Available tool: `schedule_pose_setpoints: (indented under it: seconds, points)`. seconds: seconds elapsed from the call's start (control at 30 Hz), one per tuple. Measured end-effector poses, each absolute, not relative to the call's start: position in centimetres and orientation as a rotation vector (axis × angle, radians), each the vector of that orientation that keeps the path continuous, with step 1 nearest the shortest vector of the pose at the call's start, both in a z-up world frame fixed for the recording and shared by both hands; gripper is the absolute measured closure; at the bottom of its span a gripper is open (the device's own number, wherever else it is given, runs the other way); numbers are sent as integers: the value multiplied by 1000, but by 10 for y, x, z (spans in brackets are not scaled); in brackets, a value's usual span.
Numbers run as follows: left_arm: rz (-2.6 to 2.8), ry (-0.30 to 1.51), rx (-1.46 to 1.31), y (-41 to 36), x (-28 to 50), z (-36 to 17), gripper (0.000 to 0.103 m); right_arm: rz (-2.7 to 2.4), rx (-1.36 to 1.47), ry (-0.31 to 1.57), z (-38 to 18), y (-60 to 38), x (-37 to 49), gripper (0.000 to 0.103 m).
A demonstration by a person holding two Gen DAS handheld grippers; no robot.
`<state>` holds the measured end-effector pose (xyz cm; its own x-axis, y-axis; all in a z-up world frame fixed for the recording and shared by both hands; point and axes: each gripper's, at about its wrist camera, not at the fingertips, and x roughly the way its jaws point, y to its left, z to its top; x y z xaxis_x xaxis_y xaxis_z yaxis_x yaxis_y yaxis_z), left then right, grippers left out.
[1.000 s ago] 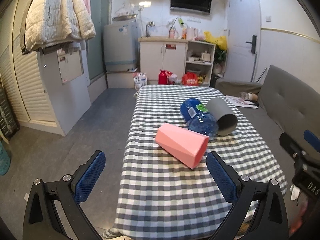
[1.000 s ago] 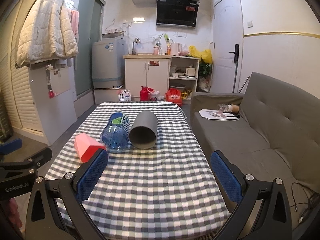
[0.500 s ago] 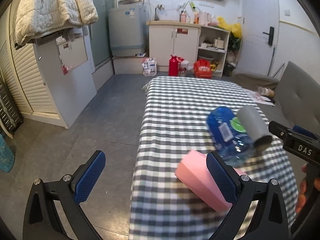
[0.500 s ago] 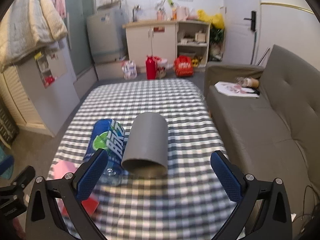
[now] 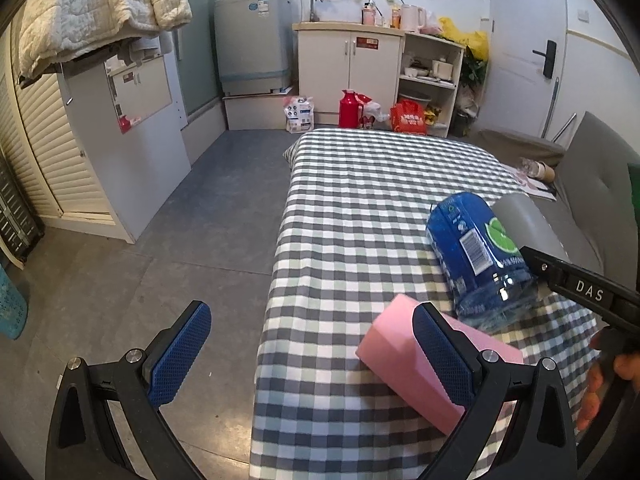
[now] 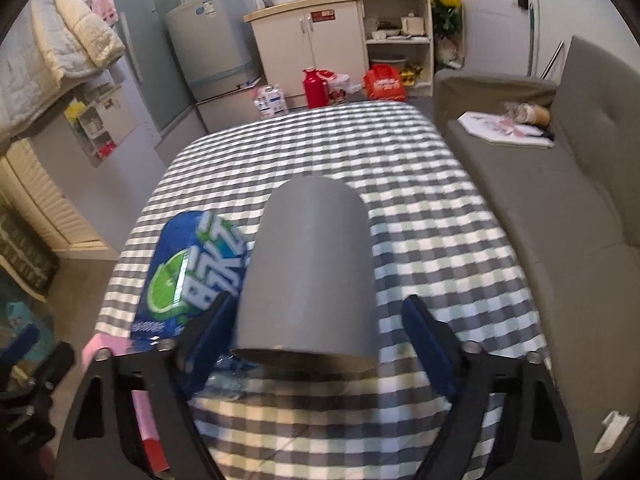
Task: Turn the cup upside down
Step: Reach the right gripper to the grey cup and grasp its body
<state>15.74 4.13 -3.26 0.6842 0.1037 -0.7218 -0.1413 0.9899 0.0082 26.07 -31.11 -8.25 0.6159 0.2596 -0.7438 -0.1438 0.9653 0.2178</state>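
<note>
A grey cup [image 6: 308, 276] lies on its side on the checked tablecloth [image 6: 400, 152], open end toward the right wrist camera. My right gripper [image 6: 320, 340] is open, with its fingers on either side of the cup's open end. The cup also shows in the left wrist view [image 5: 528, 224], behind the blue bottle. My left gripper [image 5: 308, 356] is open and empty, at the table's left front edge, its right finger [image 5: 440, 356] in front of a pink cup [image 5: 404, 356] lying on its side.
A blue bottle [image 6: 192, 268] lies against the grey cup's left side and shows in the left wrist view [image 5: 476, 252] too. A grey sofa [image 6: 560, 208] runs along the table's right side. Cabinets [image 5: 348, 68] and a washing machine [image 5: 252, 48] stand at the back.
My right gripper has moved forward and down until its fingers flank the grey cup. My left gripper has shifted left, off the pink cup toward the table's edge.
</note>
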Motion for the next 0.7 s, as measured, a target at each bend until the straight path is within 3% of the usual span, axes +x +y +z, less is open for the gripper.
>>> schedule_pose_setpoints:
  seconds: [0.7]
  points:
    - [102, 846, -61, 24, 67, -12, 0, 247, 103, 982, -78, -308, 72, 31]
